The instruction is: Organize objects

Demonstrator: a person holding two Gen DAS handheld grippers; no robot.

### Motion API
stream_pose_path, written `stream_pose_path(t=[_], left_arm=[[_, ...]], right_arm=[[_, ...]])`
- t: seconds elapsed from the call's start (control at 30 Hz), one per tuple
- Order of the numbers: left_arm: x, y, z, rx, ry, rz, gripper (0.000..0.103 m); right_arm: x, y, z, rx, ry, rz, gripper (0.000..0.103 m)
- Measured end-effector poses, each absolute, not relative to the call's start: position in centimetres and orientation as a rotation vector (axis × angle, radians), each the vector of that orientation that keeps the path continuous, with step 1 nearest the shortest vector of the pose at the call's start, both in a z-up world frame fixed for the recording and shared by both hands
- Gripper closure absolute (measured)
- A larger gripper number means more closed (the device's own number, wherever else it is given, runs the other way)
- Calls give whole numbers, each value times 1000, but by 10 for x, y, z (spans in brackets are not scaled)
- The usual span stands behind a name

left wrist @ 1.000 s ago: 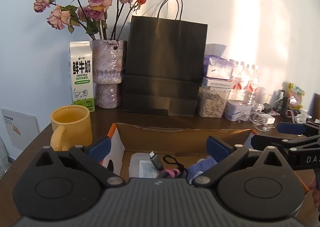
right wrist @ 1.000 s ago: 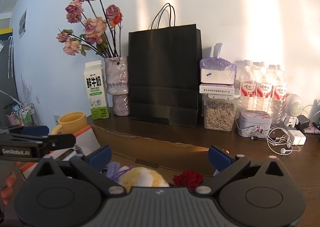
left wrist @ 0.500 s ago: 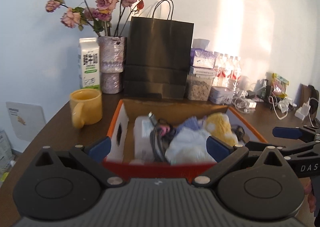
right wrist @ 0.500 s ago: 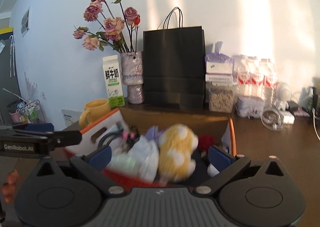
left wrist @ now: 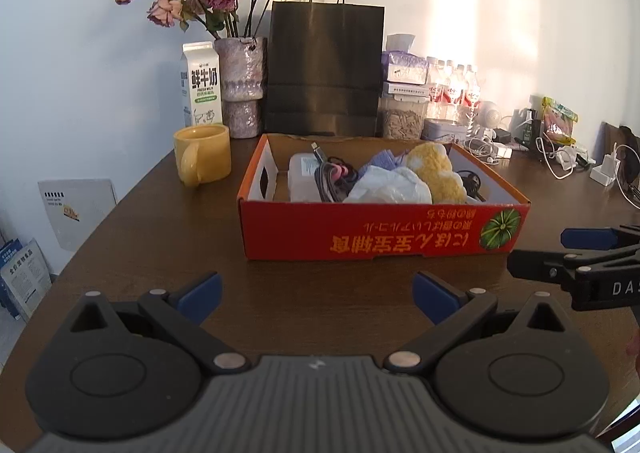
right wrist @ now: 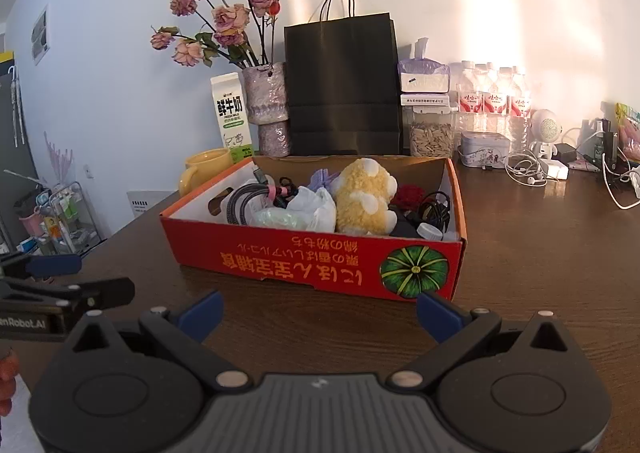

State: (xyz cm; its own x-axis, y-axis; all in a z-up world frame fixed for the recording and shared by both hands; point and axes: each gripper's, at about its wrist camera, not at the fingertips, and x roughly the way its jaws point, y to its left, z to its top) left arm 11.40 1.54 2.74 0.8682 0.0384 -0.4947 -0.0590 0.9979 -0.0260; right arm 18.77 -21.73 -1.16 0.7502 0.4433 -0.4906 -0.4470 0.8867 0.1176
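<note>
A red cardboard box [left wrist: 380, 235] [right wrist: 320, 261] with a pumpkin print stands on the brown table. It holds a yellow plush toy [left wrist: 436, 169] [right wrist: 366, 195], a white plastic bag [left wrist: 390, 187] [right wrist: 312, 207], coiled cables [left wrist: 332, 177] [right wrist: 256, 195], a red rose [right wrist: 408, 195] and a white container [left wrist: 300, 173]. My left gripper [left wrist: 316, 295] is open and empty, in front of the box. My right gripper [right wrist: 318, 311] is open and empty, also in front of the box. The right gripper's fingers [left wrist: 560, 253] show at the right edge of the left wrist view.
A yellow mug [left wrist: 204, 159] stands left of the box. Behind it along the wall are a milk carton [left wrist: 202, 85], a vase of dried roses [left wrist: 242, 85], a black paper bag [left wrist: 324, 69], a seed jar [left wrist: 402, 119], water bottles [right wrist: 494, 97], chargers and earphones [right wrist: 528, 171].
Both grippers have pulled back from over the box toward the table's near side. The whole box now shows in front of them. Both stay open and empty.
</note>
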Motion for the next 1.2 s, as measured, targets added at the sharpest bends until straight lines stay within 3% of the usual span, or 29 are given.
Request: stream_pose_path(t=[1.2], left_arm=[[108, 12, 32, -41, 498, 39, 0]], right_arm=[[181, -216, -6, -15, 523, 495, 0]])
